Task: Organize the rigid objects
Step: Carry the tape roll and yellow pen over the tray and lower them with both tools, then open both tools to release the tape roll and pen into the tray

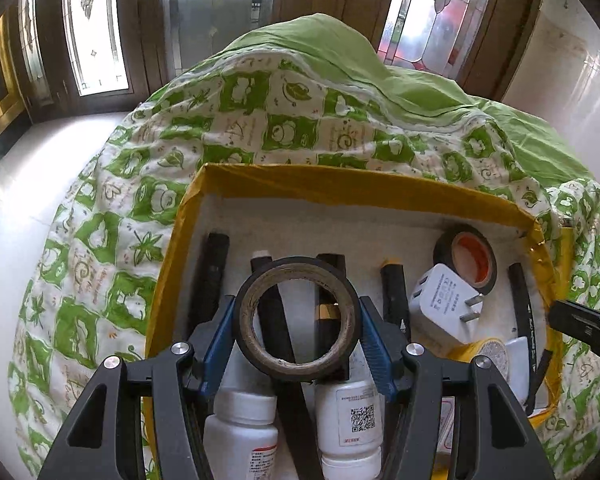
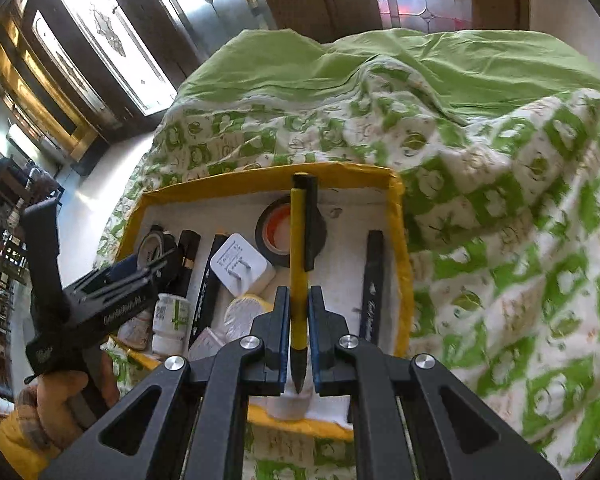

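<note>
My left gripper (image 1: pixel 296 320) is shut on a black tape roll (image 1: pixel 296 318), held upright above the yellow-rimmed box (image 1: pixel 340 186). Below the roll lie several black pens and two white bottles (image 1: pixel 350 420). In the right wrist view my right gripper (image 2: pixel 299 320) is shut on a yellow pen with a black cap (image 2: pixel 299 264), its tip pointing back toward the camera, above the same box (image 2: pixel 404 264). The left gripper (image 2: pixel 148 264) shows at the left there, with a hand (image 2: pixel 56 400) on its handle.
Inside the box lie a second black tape roll with an orange core (image 1: pixel 470 258), a white plug adapter (image 1: pixel 444 300), a round yellowish tin (image 1: pixel 488 354) and a black pen (image 2: pixel 372 284) by the right wall. The box rests on a green-and-white quilt (image 1: pixel 148 184). Windows stand behind.
</note>
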Motion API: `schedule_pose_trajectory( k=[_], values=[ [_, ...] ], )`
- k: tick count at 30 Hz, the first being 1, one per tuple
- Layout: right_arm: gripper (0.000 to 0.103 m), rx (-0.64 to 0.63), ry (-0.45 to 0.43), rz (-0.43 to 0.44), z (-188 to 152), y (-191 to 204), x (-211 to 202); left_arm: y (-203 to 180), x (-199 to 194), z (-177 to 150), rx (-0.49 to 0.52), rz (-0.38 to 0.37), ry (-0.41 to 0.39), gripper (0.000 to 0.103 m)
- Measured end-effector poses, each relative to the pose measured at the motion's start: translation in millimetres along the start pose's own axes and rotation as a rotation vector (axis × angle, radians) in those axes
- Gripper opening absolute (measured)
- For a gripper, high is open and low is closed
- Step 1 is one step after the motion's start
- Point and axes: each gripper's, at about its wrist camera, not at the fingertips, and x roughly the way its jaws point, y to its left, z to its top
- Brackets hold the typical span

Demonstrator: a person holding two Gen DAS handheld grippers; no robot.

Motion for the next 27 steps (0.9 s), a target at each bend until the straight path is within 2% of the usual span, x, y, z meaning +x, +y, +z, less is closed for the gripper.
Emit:
schedule_pose_trajectory(
  k=[4,7,10,11,12,15,16,19,21,24,27],
  values=[
    [0.008,0.014,0.036,-0.050,1.2,-3.8,21.8,3.6,-2.2,-3.7,-0.003,-0.015,0.004,0.062],
    [0.008,0.017,0.055,-0.051,-2.5,-4.7,30.6,5.8,-5.6,-5.4,-0.006,-0.022,0.007,0.065],
    [0.009,0.024,0.037,-0.040,-3.3,-4.6,31.8,9.3,-13.6,-8.5,-0.017,-0.014,-0.001,0.069],
    [0.014,0.038,0.032,-0.032,-3.6,-6.6,31.7,10.4,-15.8,-9.2,-0.023,-0.013,-0.002,0.069],
    [0.025,0.052,0.030,-0.029,-4.3,-9.1,31.2,12.8,-20.4,-11.1,-0.031,-0.011,-0.003,0.070],
    [0.041,0.097,0.010,-0.012,-12.2,-15.5,20.5,19.1,-36.7,-19.8,-0.053,-0.013,-0.015,0.071],
    [0.043,0.103,0.000,0.000,-15.7,-16.1,14.6,21.0,-44.9,-25.9,-0.059,-0.002,-0.023,0.072],
    [0.060,0.094,-0.047,0.026,-28.3,-9.1,-7.0,23.5,-74.1,-54.0,-0.064,-0.001,-0.056,0.078],
    [0.076,0.068,-0.093,0.030,-40.9,1.9,-23.1,24.1,-90.6,-74.6,-0.059,0.011,-0.075,0.081],
    [0.088,0.033,-0.145,0.013,-65.4,14.8,-42.2,21.0,-114.6,-119.3,-0.049,0.055,-0.105,0.086],
    [0.094,-0.005,-0.178,-0.015,-91.8,26.5,-55.7,18.2,-125.9,-146.6,-0.044,0.102,-0.095,0.091]
  ],
)
